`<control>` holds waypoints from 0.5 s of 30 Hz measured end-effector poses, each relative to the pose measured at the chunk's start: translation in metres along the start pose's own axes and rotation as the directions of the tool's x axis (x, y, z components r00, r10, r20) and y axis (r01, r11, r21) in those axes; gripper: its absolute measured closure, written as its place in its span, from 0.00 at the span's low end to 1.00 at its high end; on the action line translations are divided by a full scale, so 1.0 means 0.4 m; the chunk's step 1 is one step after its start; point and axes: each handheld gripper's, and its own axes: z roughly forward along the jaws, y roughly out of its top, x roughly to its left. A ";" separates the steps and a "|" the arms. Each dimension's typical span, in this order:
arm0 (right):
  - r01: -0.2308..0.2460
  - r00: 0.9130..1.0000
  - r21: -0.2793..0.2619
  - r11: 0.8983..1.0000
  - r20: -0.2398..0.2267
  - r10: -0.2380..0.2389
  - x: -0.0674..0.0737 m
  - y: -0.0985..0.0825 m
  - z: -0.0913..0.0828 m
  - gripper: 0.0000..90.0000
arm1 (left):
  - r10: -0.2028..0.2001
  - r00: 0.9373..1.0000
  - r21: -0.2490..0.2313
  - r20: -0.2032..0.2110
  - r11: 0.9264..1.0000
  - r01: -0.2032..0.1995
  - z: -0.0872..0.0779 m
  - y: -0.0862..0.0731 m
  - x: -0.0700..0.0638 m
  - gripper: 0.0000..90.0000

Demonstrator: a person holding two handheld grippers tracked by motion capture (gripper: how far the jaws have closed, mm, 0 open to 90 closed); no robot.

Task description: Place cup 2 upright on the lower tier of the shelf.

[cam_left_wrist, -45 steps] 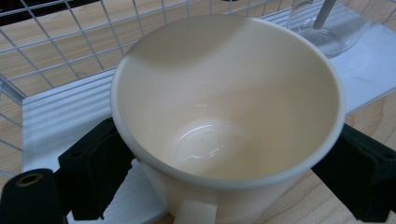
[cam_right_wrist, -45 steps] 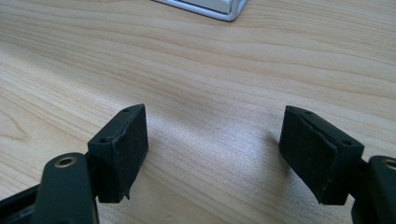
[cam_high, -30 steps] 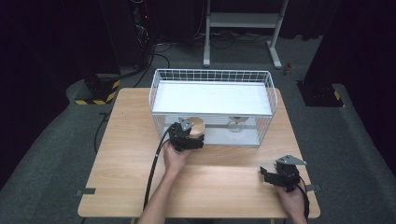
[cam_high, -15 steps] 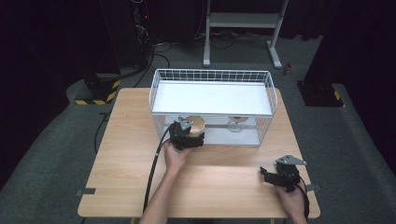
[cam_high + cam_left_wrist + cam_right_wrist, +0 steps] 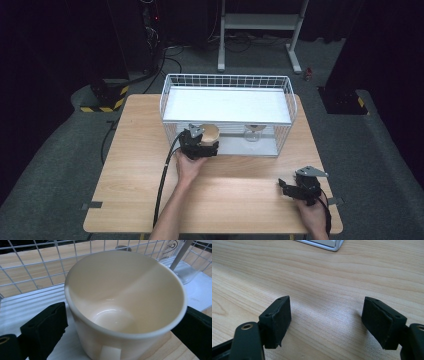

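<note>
High view: the left gripper (image 5: 206, 141) is positioned at the open front of the wire basket (image 5: 288, 93), around the cream cup (image 5: 210, 133).

Left gripper view: the jaws have just been opening; the cup (image 5: 125, 305) sits between them, with a gap visible at the left pad.

Right gripper view: the right gripper (image 5: 327, 320) is held spread and empty over the table (image 5: 324, 272).

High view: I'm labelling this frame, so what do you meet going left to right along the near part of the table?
Left gripper → cream cup → glass → right gripper.
</note>
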 end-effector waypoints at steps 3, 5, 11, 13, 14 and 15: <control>0.000 1.000 0.000 1.000 0.000 0.000 0.000 0.000 0.000 0.26 | 0.040 0.999 0.011 -0.011 0.999 -0.040 -0.006 0.000 -0.002 0.03; 0.000 1.000 0.000 1.000 0.000 0.000 0.000 0.000 0.000 0.26 | 0.052 0.999 0.016 -0.017 0.999 -0.052 -0.011 -0.001 -0.005 0.03; 0.000 1.000 0.000 1.000 0.000 0.000 0.000 0.000 0.000 0.26 | 0.074 0.997 0.055 -0.018 0.996 -0.073 -0.013 -0.008 -0.011 0.07; -0.001 1.000 0.000 1.000 0.000 0.001 0.000 0.000 0.000 0.26 | 0.084 0.996 0.057 -0.023 0.995 -0.082 -0.013 -0.011 -0.012 0.09; 0.000 1.000 0.000 1.000 0.000 0.000 0.000 0.000 0.000 0.26 | 0.073 0.997 0.056 -0.022 0.996 -0.072 -0.013 -0.013 -0.013 0.10; 0.000 1.000 0.000 1.000 0.000 0.000 0.000 0.000 0.000 0.26 | 0.072 0.997 0.056 -0.024 0.996 -0.071 -0.014 -0.014 -0.012 0.11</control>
